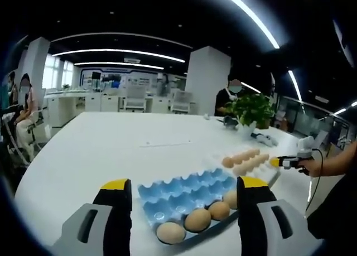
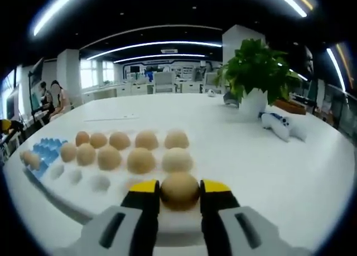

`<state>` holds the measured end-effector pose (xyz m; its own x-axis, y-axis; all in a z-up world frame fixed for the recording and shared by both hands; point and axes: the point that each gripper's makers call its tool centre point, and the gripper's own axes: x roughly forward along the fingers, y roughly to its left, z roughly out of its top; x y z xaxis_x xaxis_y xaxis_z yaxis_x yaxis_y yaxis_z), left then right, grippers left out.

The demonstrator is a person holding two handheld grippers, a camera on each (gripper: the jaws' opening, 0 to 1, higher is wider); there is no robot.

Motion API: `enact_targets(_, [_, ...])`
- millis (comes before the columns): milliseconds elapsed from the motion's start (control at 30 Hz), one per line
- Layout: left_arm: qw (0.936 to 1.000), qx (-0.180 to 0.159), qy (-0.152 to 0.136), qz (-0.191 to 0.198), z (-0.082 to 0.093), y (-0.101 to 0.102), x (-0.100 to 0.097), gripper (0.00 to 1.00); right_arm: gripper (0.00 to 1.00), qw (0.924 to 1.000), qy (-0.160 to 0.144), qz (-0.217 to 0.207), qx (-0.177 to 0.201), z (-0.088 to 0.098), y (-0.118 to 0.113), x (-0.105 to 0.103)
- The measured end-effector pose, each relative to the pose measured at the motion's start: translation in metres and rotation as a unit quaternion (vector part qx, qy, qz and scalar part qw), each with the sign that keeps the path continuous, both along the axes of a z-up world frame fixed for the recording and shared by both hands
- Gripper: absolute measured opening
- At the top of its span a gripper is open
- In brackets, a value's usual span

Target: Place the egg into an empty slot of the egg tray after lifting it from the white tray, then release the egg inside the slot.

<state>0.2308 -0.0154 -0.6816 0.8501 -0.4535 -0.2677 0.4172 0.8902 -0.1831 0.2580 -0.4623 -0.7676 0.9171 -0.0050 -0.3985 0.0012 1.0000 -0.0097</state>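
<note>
1. In the right gripper view, the right gripper (image 2: pixel 179 196) has its yellow-tipped jaws closed against the sides of a brown oval egg (image 2: pixel 179 191), the one the task is about. The egg sits low over the near edge of the white moulded egg tray (image 2: pixel 72 190), so I judge it gripped but barely raised, if at all.
2. Just beyond it, the remaining tan eggs (image 2: pixel 140 160) lie in rows in the white tray's cups, with a few near cups bare.
3. In the left gripper view, the left gripper (image 1: pixel 184 203) hangs with its jaws spread wide and holding nothing, framing the blue moulded egg tray (image 1: pixel 184 190); it looks parked there to watch the destination rather than to grasp.
4. The blue tray holds brown eggs (image 1: pixel 197 220) along its near row, while the rows behind are vacant, so a free slot is easy to reach.
5. Farther off on the white table (image 2: pixel 268 172) stand a green potted plant (image 2: pixel 255 72) and a white game controller (image 2: pixel 279 125), well apart from both trays.
</note>
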Motion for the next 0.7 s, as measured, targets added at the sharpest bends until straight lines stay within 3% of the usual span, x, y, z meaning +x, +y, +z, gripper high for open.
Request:
enact_targets(400, [1.0, 0.001, 0.004, -0.001, -0.003, 0.0, -0.001, 0.77, 0.27, 0.9999, -0.004, -0.007, 0.013, 0.002, 0.0, -0.001])
enact_targets(700, [0.9999, 0.002, 0.011, -0.003, -0.007, -0.002, 0.001, 0.78, 0.27, 0.9991, -0.03, -0.008, 0.031, 0.022, 0.005, -0.004])
